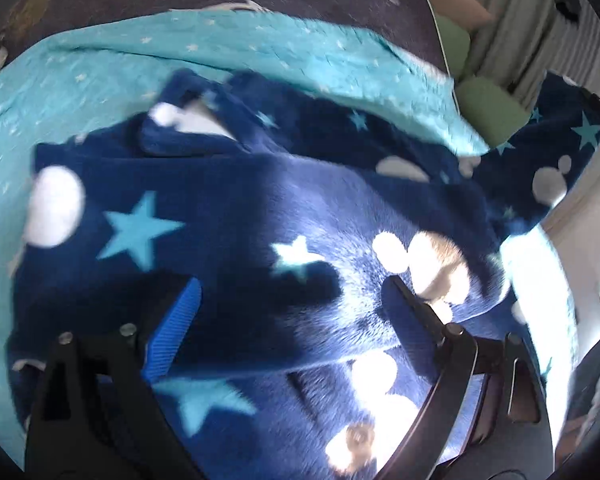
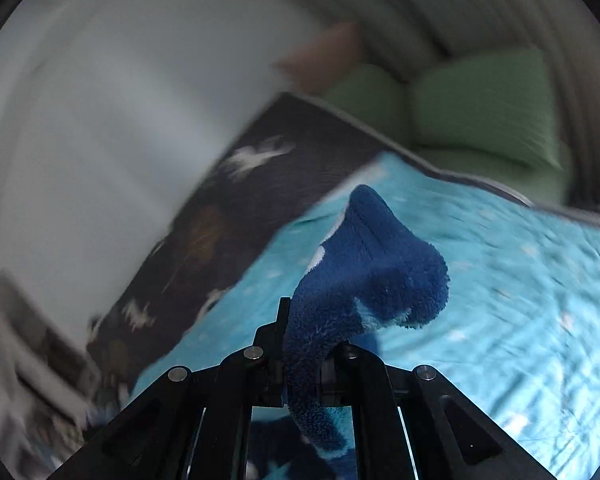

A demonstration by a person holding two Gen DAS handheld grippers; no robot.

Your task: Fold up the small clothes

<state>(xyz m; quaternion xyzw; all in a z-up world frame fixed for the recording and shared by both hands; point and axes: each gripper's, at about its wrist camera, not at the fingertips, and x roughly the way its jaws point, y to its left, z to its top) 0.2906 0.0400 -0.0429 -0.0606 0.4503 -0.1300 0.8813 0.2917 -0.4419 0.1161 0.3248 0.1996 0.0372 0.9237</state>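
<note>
- Left wrist view — left gripper [image 1: 292,312] spread wide over navy star fleece garment [image 1: 240,216], which lies on teal quilt [image 1: 260,48]; advice: press the body flat.
- Right wrist view — right gripper [image 2: 306,354] pinching garment's edge, lifted above quilt; carry it across evenly.

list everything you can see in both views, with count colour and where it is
fleece garment: one, navy with light blue stars and white spots, spread on the blanket, one end lifted
blanket: one, turquoise with pale specks, under the garment
dark cover: one, dark grey with white animal shapes, beneath the blanket
pillows: two green, one pinkish, beyond the cover
left gripper: one, black, blue pads, open above the garment
right gripper: one, black, shut on the garment's end
</note>
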